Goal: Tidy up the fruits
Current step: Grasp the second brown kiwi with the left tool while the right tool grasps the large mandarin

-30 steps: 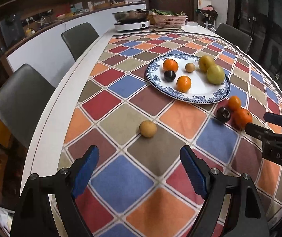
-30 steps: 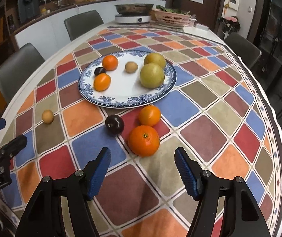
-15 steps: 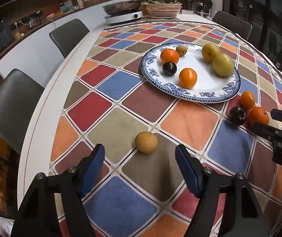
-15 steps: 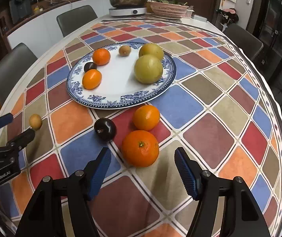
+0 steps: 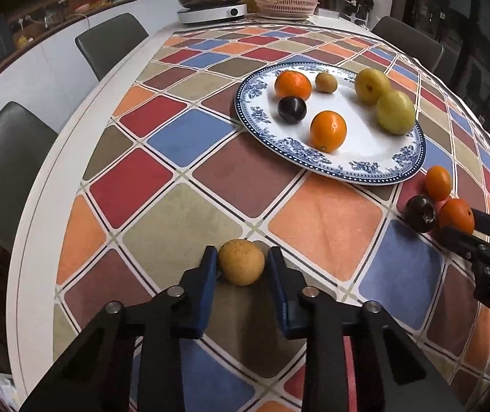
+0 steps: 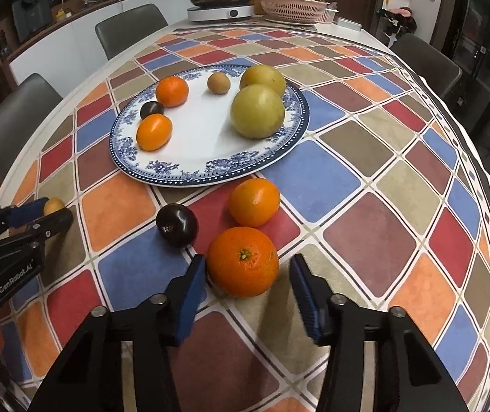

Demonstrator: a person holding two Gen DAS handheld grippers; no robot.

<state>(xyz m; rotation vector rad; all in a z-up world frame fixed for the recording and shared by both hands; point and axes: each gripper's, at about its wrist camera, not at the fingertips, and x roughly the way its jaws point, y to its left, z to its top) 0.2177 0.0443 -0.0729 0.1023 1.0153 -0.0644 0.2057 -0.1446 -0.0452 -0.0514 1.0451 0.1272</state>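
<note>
A small tan fruit (image 5: pixel 241 266) lies on the checked tablecloth, and my left gripper (image 5: pixel 242 252) is shut on it, a blue pad against each side. A large orange (image 6: pixel 243 261) sits between the pads of my right gripper (image 6: pixel 248 259). Those jaws are closing; the left pad is at the peel and a gap shows on the right. A dark plum (image 6: pixel 177 225) and a smaller orange (image 6: pixel 254 202) lie just beyond. The blue-rimmed plate (image 6: pixel 162 175) holds two oranges, a plum, a small brown fruit and two yellow-green fruits. In the right wrist view my left gripper (image 6: pixel 56 209) shows at the left edge.
The table's white rim (image 5: pixel 38 206) runs along the left, with grey chairs (image 5: pixel 4 158) beside it. An induction cooker with a pan (image 6: pixel 222 3) and a pink basket (image 6: pixel 293 7) stand at the far end. Another chair (image 6: pixel 426 61) is at the far right.
My left gripper moved forward and down to the tan fruit, and its jaws closed onto it. The right gripper's jaws narrowed around the large orange.
</note>
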